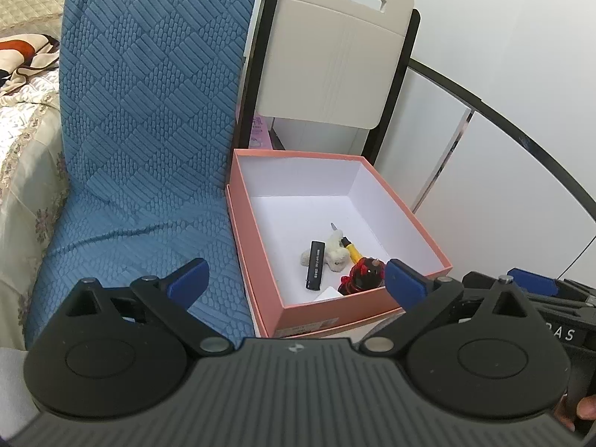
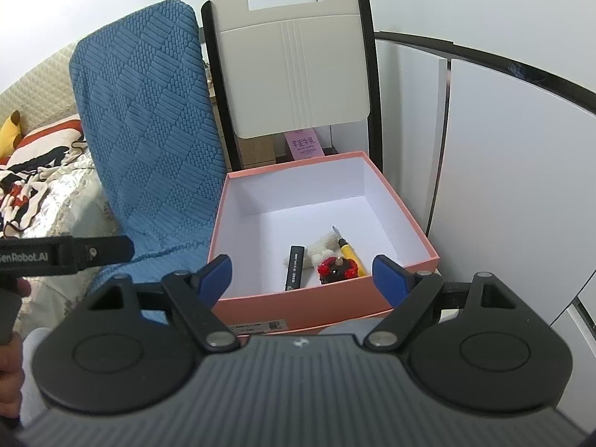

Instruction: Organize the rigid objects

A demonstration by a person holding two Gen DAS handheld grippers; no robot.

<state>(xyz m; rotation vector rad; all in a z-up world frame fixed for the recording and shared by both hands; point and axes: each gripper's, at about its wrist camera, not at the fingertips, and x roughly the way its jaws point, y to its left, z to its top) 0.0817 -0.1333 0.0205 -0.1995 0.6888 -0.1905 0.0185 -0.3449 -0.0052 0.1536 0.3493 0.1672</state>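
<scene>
Box [image 1: 335, 307], pink card outside, white inside, lid off, standing just beside a blue quilted chair cover [image 1: 149, 130] and in front of a folded beige chair [image 1: 335, 56].

Contents, all gathered toward the near wall of the box:
- black stick-shaped device [image 1: 314, 265], lying flat;
- small cream plush toy [image 1: 335, 251], touching the black device;
- yellow-handled screwdriver [image 1: 350, 249], slanted, tip toward the far wall;
- red-and-black toy figure [image 1: 363, 275], close against the near wall;
- white item at the near edge, mostly hidden by the wall.

Left gripper [image 1: 294, 279]: jaws spread wide, nothing between them, held over the box's near left corner. Right gripper [image 2: 307, 275]: jaws likewise wide and empty, facing the box's near wall.

Surroundings: bed with patterned bedding [image 1: 22, 130] to the left; white panelled cabinet [image 2: 503, 167] to the right.
</scene>
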